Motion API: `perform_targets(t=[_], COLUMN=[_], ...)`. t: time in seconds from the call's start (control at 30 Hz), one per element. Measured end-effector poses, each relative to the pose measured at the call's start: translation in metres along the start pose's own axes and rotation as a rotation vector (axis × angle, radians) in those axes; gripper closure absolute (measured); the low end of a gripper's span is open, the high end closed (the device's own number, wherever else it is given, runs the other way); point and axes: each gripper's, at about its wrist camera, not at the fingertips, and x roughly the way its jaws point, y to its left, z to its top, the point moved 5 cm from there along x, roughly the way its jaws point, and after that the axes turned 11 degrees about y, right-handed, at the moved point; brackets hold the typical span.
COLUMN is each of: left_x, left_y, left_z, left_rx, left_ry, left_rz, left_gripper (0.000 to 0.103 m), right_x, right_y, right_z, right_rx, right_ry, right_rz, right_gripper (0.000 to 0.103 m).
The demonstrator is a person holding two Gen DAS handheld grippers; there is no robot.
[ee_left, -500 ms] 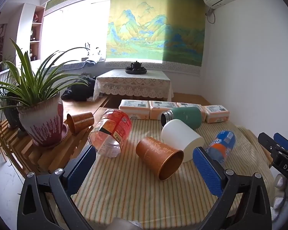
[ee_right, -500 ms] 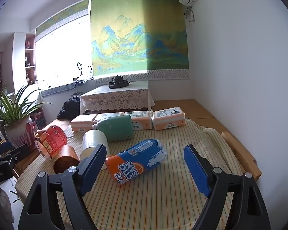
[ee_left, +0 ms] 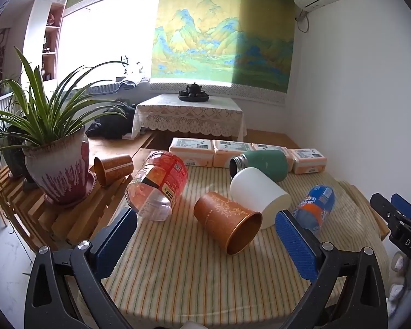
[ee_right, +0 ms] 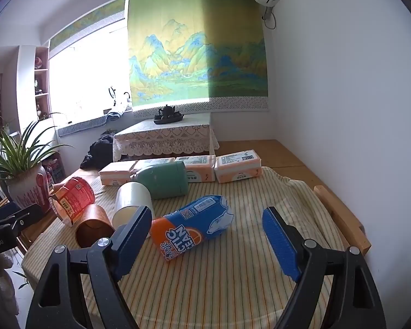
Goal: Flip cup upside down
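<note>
A copper-orange cup [ee_left: 227, 223] lies on its side on the striped tablecloth, its mouth turned toward me; it also shows in the right wrist view [ee_right: 93, 229]. A white cup [ee_left: 259, 193] lies on its side just behind it and shows in the right wrist view too [ee_right: 133, 201]. A second copper cup [ee_left: 113, 166] lies on the wooden rack by the plant. My left gripper [ee_left: 205, 240] is open and empty, just in front of the orange cup. My right gripper [ee_right: 208, 234] is open and empty, before a blue and orange bottle [ee_right: 191, 226].
A green flask [ee_left: 263, 164], a red-labelled plastic bottle [ee_left: 157, 185] and the blue bottle [ee_left: 315, 207] lie on the tablecloth [ee_left: 191, 274]. Tissue packs [ee_left: 224, 153] line the far edge. A potted plant [ee_left: 56, 164] stands on the left rack.
Both views have shifted very slightly closer to the table; no object has moved and both grippers stay open.
</note>
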Motion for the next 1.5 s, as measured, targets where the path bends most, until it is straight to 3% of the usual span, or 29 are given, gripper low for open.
perform_targets(t=[0.67,1.5], left_x=[-0.020,-0.036], left_y=[-0.002,-0.006], left_z=[0.002,-0.001], left_rx=[0.005,0.028], left_ry=[-0.076,-0.108], left_rz=[0.019,0.012], left_gripper=[0.001,0.001], right_x=[-0.019,-0.040], right_y=[0.002,0.012], right_z=[0.003,0.004], right_rx=[0.020,0.000], right_ry=[-0.041,-0.087], right_rz=[-0.021,-0.039], right_gripper=[0.023,0.023])
